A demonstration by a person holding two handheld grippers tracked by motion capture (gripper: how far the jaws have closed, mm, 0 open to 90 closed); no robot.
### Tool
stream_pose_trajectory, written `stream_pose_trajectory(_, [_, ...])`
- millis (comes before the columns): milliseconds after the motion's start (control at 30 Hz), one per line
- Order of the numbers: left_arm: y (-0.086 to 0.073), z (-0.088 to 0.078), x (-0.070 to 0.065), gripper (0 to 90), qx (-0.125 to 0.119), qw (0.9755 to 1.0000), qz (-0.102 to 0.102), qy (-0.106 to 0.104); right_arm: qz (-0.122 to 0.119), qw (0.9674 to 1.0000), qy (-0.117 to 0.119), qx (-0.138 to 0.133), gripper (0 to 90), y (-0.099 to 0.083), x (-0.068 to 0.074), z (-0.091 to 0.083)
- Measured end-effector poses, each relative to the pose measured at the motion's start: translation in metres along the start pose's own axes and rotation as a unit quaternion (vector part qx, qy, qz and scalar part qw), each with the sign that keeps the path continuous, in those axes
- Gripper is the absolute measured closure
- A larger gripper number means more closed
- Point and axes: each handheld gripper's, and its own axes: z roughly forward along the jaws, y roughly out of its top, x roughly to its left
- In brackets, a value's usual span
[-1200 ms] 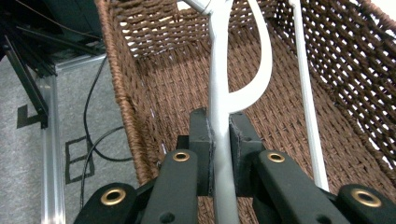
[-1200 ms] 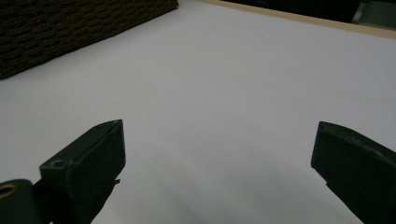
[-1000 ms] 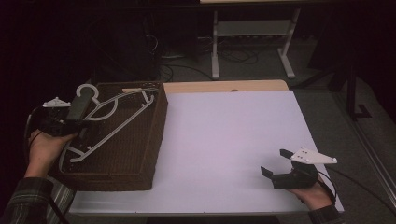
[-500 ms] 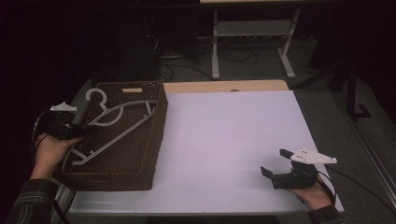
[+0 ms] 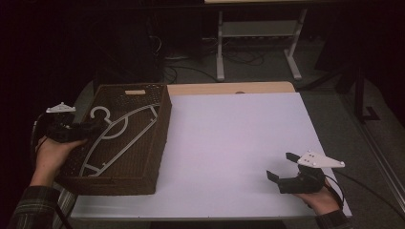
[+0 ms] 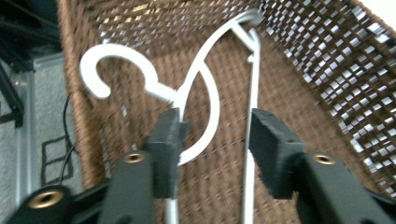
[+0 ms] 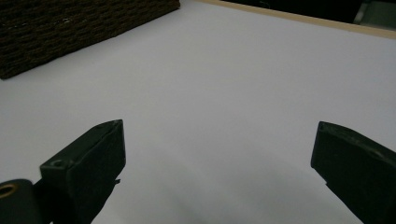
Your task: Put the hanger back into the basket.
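A brown wicker basket [image 5: 111, 184] stands on the left end of the white table [image 5: 229, 138]. A white plastic hanger [image 5: 129, 117] lies inside it, hook toward the basket's far left corner. My left gripper [image 5: 94, 128] reaches over the basket's left rim, held by a hand. In the left gripper view it [image 6: 215, 140] is open just above the hanger [image 6: 161, 90], its jaws either side of the neck and the bar, with woven basket [image 6: 303, 56] behind. My right gripper [image 5: 281, 166] rests open near the table's front right corner, nothing between its fingers [image 7: 93, 154].
The basket's side wall [image 7: 70, 32] shows far off in the right gripper view across bare white table [image 7: 233, 70]. A wooden strip [image 5: 229, 88] edges the table's far side. Behind it, a metal stand [image 5: 219, 52] and cables lie on the dark floor.
The hanger, held up over the basket a second ago, has come down to lie in it. My left gripper has let go and drawn back toward the left rim. The right gripper stayed put.
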Motion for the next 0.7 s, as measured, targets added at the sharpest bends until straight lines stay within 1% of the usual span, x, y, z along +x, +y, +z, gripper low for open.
stream_pose_trajectory(67, [0.003, -0.001, -0.005, 41.9, -0.007, 1.0000, 0.001, -0.006, 0.001, 1.0000, -0.001, -0.001, 2.7, 0.001, 0.000, 0.000])
stream_pose_trajectory(100, [0.003, -0.001, -0.005, 38.6, -0.007, 1.0000, 0.001, -0.006, 0.001, 1.0000, -0.001, -0.001, 2.7, 0.001, 0.000, 0.000])
stream_pose_trajectory(133, [0.006, -0.001, -0.013, 35.8, -0.015, 0.9998, 0.002, -0.015, 0.001, 1.0000, -0.001, -0.001, 2.7, 0.001, 0.000, 0.000])
stream_pose_trajectory(200, [0.009, -0.001, -0.020, 30.3, -0.022, 0.9995, 0.005, -0.021, 0.000, 1.0000, -0.002, 0.000, 2.7, 0.001, 0.001, 0.000])
stream_pose_trajectory(333, [0.016, 0.002, -0.037, 23.0, -0.032, 0.9986, 0.018, -0.038, 0.000, 1.0000, -0.002, -0.002, 2.7, 0.001, 0.000, 0.000])
stream_pose_trajectory(367, [0.017, 0.003, -0.042, 21.6, -0.035, 0.9983, 0.021, -0.042, -0.001, 1.0000, -0.002, -0.002, 2.7, 0.001, 0.000, 0.000])
stream_pose_trajectory(400, [0.017, 0.003, -0.042, 20.4, -0.035, 0.9983, 0.021, -0.042, 0.000, 1.0000, -0.002, -0.002, 2.7, 0.001, 0.000, -0.001])
stream_pose_trajectory(433, [0.021, 0.005, -0.051, 19.3, -0.041, 0.9975, 0.027, -0.050, -0.001, 1.0000, -0.002, -0.003, 2.7, 0.001, 0.001, -0.001])
stream_pose_trajectory(500, [0.023, 0.007, -0.061, 17.8, -0.046, 0.9967, 0.034, -0.058, 0.000, 1.0000, -0.002, -0.003, 2.7, 0.002, 0.001, -0.001])
stream_pose_trajectory(533, [0.023, 0.007, -0.061, 17.3, -0.046, 0.9967, 0.034, -0.058, -0.001, 1.0000, -0.003, -0.003, 2.7, 0.002, 0.001, -0.001])
stream_pose_trajectory(600, [0.027, 0.010, -0.074, 16.0, -0.051, 0.9954, 0.043, -0.069, 0.001, 1.0000, -0.003, -0.004, 2.7, 0.002, 0.000, -0.001])
stream_pose_trajectory(700, [0.031, 0.011, -0.088, 14.3, -0.057, 0.9941, 0.052, -0.077, 0.002, 1.0000, -0.002, -0.004, 2.7, 0.001, -0.001, -0.001])
